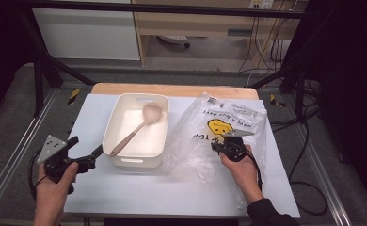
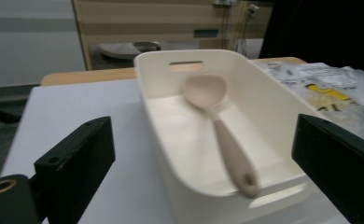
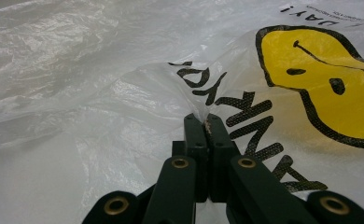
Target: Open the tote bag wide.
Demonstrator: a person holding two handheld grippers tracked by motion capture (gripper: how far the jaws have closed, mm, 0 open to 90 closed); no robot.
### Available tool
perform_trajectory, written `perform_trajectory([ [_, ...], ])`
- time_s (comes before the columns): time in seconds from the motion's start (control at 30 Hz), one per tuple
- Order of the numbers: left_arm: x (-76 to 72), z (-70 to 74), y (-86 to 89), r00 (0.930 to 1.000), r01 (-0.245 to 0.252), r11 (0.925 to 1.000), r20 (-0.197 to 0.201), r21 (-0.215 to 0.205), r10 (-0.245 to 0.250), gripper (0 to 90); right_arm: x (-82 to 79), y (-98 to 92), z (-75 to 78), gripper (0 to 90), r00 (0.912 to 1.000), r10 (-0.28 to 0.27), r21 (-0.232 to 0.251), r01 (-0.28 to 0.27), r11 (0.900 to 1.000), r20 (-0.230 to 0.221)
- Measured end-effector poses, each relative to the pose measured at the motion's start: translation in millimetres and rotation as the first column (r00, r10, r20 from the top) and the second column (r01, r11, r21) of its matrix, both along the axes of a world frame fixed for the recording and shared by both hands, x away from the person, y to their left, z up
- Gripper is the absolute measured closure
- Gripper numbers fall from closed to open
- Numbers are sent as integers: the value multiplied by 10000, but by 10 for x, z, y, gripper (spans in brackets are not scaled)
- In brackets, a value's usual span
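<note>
A cream plastic bin [image 1: 135, 129] stands on the white table with a pinkish spoon [image 1: 137, 129] lying in it, bowl toward the far end. Just left of the bin's near corner, my left gripper [image 1: 85, 153] is open and empty. In the left gripper view the bin [image 2: 171, 140] and spoon [image 2: 227, 140] lie between the wide-spread jaws, farther ahead. A clear plastic bag [image 1: 205, 141] with a yellow smiley print lies right of the bin. My right gripper [image 1: 218, 147] is shut on a fold of the bag [image 3: 124, 84], pinching the film at the tips [image 3: 207, 122].
The white table sheet [image 1: 172, 188] has bare room along its near edge. A wooden strip [image 1: 172, 89] borders the far side. Black frame legs, cables and a cabinet stand on the floor beyond the table.
</note>
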State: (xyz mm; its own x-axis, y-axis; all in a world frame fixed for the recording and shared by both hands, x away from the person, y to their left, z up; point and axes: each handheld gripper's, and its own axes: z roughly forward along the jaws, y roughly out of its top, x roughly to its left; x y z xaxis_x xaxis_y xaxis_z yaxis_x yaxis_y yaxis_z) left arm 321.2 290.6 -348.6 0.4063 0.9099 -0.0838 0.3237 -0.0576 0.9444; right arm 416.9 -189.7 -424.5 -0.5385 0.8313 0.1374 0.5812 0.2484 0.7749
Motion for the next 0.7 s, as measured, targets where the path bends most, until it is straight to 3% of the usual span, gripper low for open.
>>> perform_trajectory([
  [0.2, -88, 144, -523, 9933, 1156, 9933, 38, -16, -1155, 87, -36, 22, 3, 900, 9995, 303, 127, -303, 9995, 35],
  [0.33, -132, 144, -854, 9846, 1747, 9840, 23, 345, -1749, 114, -41, 33, -4, 900, 9990, 440, 179, -441, 9989, 35],
  [0.4, -144, 113, -1028, 9774, 2111, 9768, -14, 351, -2112, 127, -43, 32, -3, 900, 9992, 396, 185, -396, 9990, -21],
  [0.53, -150, 19, -1375, 9634, 2680, 9603, -138, 775, -2677, 168, -71, 22, 18, 900, 9995, 327, 276, -325, 9991, -50],
  [0.63, -157, -82, -1644, 9487, 3162, 9434, -392, 998, -3138, 212, -86, 16, 22, 900, 9994, 357, 319, -356, 9989, -28],
  [0.7, -169, -154, -1817, 9353, 3532, 9303, -594, 986, -3488, 264, -90, 15, 21, 900, 9993, 369, 314, -367, 9988, -62],
])
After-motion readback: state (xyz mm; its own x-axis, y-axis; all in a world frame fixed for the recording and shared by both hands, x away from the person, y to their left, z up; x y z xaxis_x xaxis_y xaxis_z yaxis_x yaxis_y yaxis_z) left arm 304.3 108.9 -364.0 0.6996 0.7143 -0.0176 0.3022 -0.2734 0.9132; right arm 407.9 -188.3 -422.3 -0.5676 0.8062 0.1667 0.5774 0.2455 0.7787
